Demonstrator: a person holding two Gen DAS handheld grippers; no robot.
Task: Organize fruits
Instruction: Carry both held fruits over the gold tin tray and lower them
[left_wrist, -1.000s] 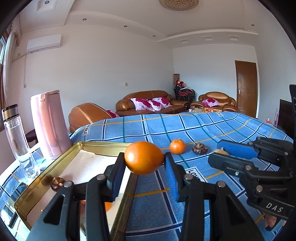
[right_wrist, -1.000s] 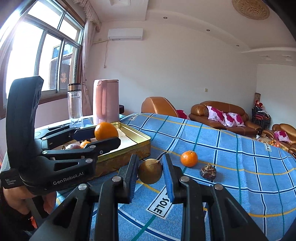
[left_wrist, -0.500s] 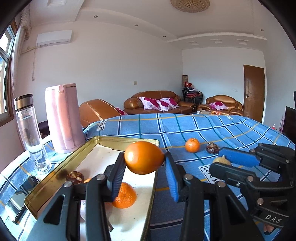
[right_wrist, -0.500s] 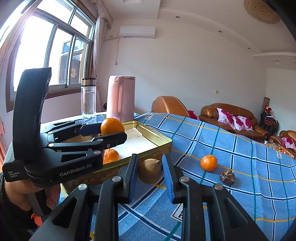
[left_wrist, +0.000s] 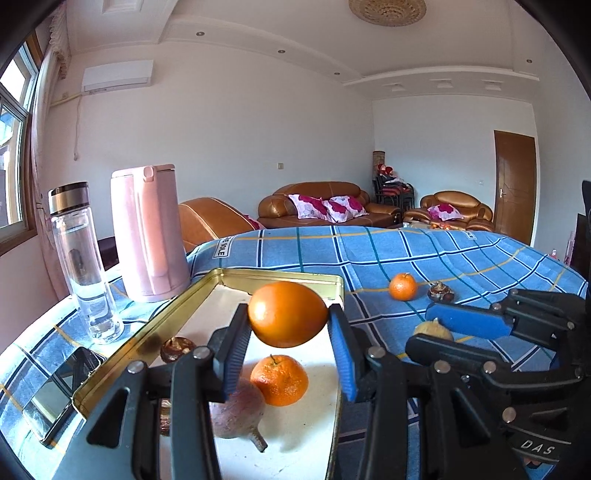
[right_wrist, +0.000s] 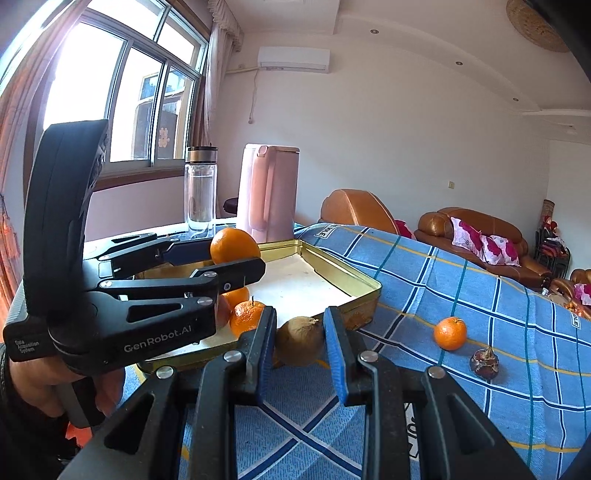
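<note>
Left hand-held gripper (left_wrist: 288, 347) was clamped on a large orange (left_wrist: 287, 314) at frame centre, above the gold tray (left_wrist: 147, 332). A brown fruit (right_wrist: 300, 340) was pinched by the right hand-held gripper (right_wrist: 301, 354), low centre, beside the tray's edge.

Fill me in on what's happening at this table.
A person is sorting fruit with a gripper in each hand. The left gripper holds a large orange above the gold tray, where a small orange already lies. The right gripper grips a brown fruit beside the tray. Another orange and a dark fruit wait on the blue cloth.
</note>
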